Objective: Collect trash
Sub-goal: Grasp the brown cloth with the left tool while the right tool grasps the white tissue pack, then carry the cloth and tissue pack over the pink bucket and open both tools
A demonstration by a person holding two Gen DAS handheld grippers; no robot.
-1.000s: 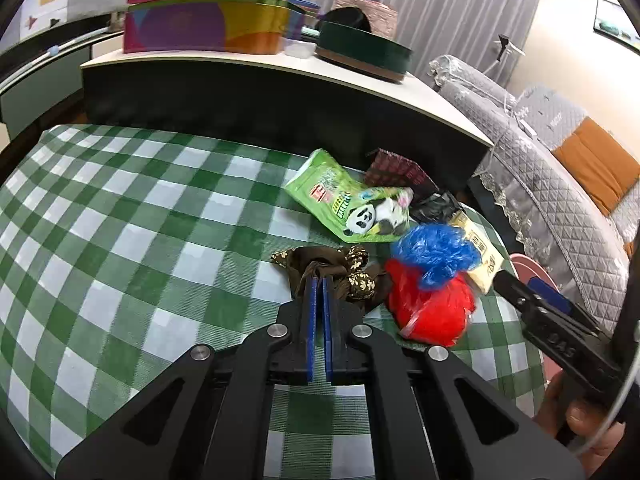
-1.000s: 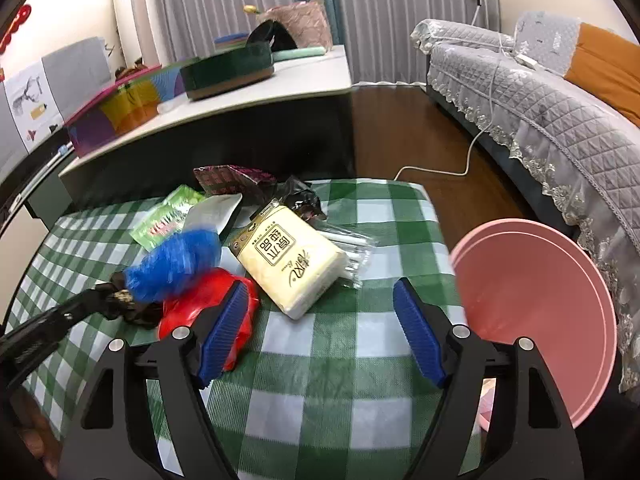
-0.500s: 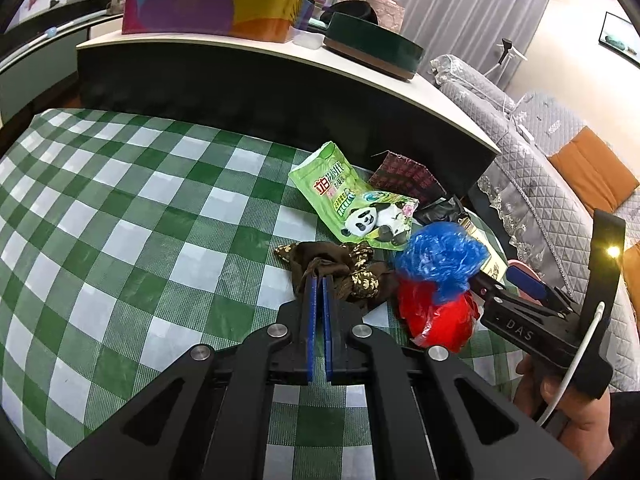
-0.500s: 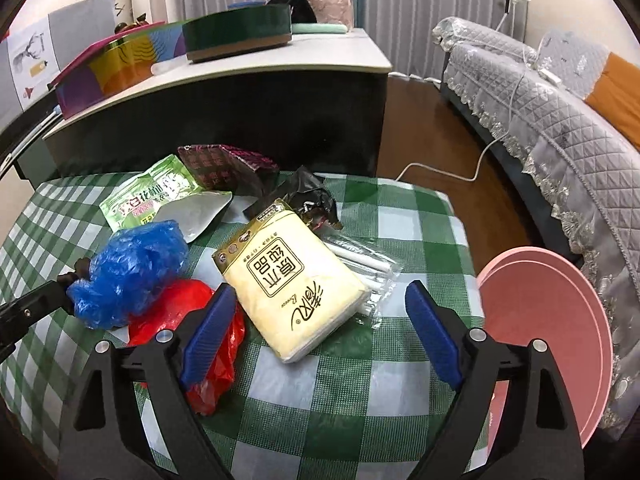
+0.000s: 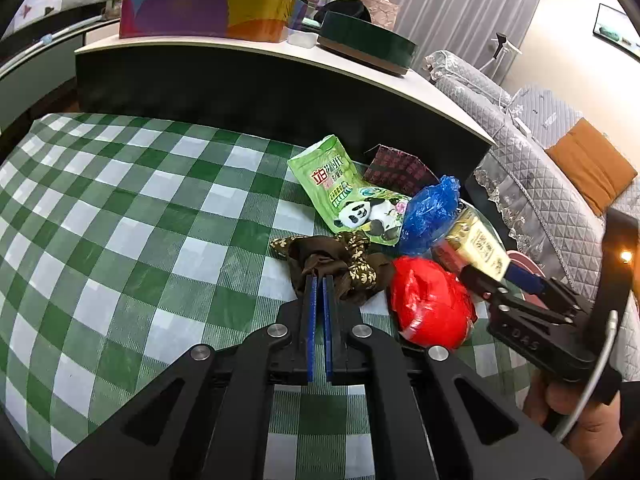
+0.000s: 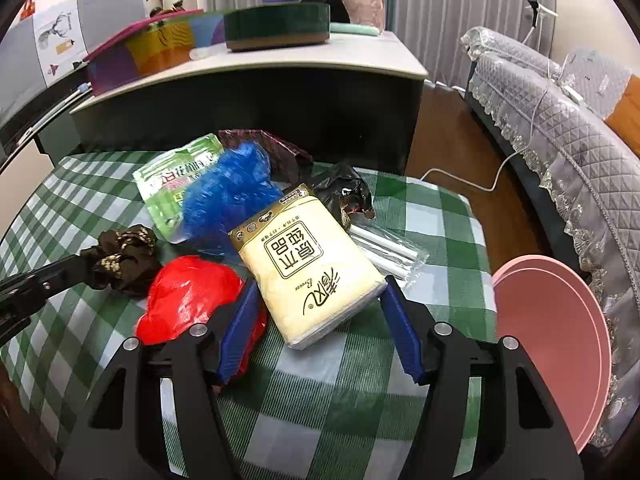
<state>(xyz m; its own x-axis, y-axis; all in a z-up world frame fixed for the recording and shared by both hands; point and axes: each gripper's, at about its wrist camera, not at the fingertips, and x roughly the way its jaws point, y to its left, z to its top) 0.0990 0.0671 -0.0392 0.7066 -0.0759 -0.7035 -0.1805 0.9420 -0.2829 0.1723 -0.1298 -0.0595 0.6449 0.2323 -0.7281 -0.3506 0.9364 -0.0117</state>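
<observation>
On the green-and-white check cloth (image 6: 100, 200) there's a heap of rubbish bunched near the far right corner, with a pink bin (image 6: 552, 344) on the floor just off the right edge. Behind it all is a dark cabinet (image 5: 248, 92) with tins on top, and a grey quilted sofa (image 6: 560, 128) off to the right

Biggest bit of trash is the yellow tissue pack (image 6: 308, 264), lying tilted in the middle. The right gripper (image 6: 320, 328) is straddling its near end, jaws closing with the pack between them; the right pad looks about on the pack's corner, the left one still a little off it. The left blue pad overlaps the red bag (image 6: 188, 296) beside it

Then a blue bag (image 6: 232, 196) on a green panda pouch (image 5: 344, 192), a dark red wrapper (image 5: 400, 168) behind those, a black crumpled wrapper (image 6: 344, 192) and a clear sleeve (image 6: 388, 248) of white sticks by the pack's right side

The left gripper (image 5: 319, 280) has its pads together, tips right at a brown scrunchie (image 5: 336, 260); can't tell if it's actually pinching the fabric
</observation>
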